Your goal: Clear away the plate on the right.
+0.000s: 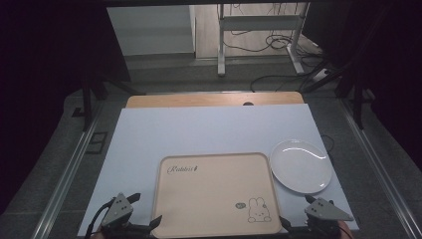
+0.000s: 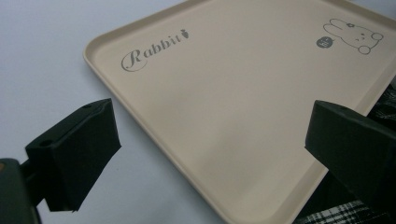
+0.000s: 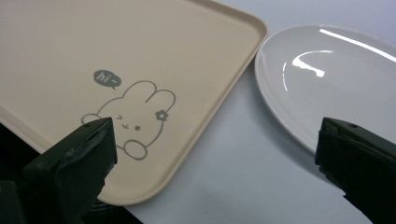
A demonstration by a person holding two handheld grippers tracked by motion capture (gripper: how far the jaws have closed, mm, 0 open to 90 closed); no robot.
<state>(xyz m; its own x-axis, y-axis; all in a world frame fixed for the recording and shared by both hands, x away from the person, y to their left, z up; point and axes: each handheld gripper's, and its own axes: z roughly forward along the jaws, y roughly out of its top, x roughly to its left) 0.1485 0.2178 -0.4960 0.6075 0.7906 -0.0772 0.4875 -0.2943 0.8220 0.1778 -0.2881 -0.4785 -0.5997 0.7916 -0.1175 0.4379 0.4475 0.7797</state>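
High view: one tray (image 1: 214,194), one plate (image 1: 300,166).
Plate touches tray's right edge; left claw (image 1: 149,226) and right claw (image 1: 291,226) both gape, empty, at tray's near corners.

From my seat, the high view's bottom edge cuts off both hands and the near rim of the tray (image 1: 217,234). In the left gripper view the tray (image 2: 224,116) runs off the top and right edges. In the right gripper view the plate (image 3: 327,79) is cropped at right, and the tray (image 3: 140,56) at upper left.
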